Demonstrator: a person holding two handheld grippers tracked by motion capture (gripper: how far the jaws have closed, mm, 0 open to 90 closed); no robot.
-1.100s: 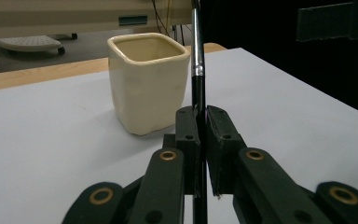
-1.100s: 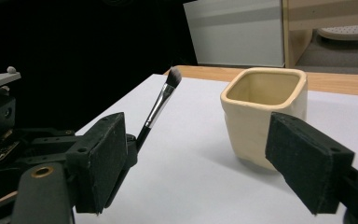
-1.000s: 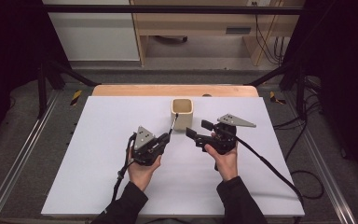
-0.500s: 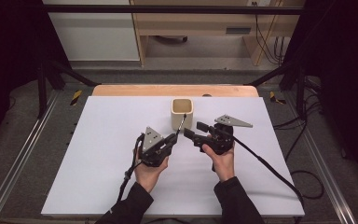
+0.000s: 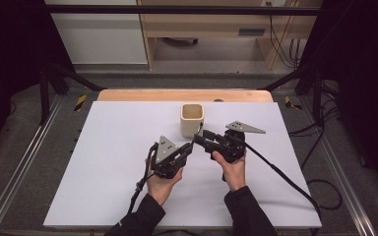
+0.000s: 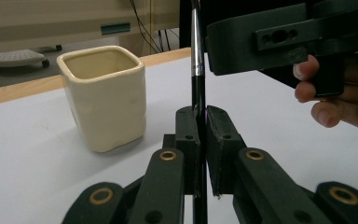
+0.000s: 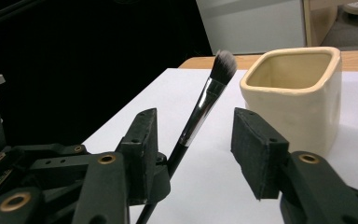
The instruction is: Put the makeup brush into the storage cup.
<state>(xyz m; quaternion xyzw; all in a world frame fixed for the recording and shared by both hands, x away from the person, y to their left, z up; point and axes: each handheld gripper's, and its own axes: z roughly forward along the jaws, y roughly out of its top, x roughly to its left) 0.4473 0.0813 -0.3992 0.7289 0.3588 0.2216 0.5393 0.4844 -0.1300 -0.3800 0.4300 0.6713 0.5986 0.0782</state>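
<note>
Near the cream cup [image 5: 192,120], left tongs [image 5: 189,149] are clamped on a makeup brush [image 7: 204,106]; right tongs [image 5: 200,138] have just been closing around it, pads apart.

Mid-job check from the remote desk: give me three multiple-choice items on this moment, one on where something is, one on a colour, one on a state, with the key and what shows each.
1. Where does the cream square ceramic cup stand?
A. on the white table top, just beyond the two grippers
B. on the floor
C. between the left gripper's fingers

2. What colour is the makeup brush's metal collar?
A. red
B. silver
C. green

3. How is the brush held?
A. lying loose on the table
B. standing in the cup
C. clamped by the left gripper, while the right gripper brackets it with space on both sides

Key: 1 A, the high view shows the cup on the white top ahead of both grippers. 2 B, the right gripper view shows a shiny silver collar under grey bristles. 3 C, the left gripper view shows the fingers shut on the black handle; the right gripper's jaws have just been closing around the brush, not yet pressing.
</note>
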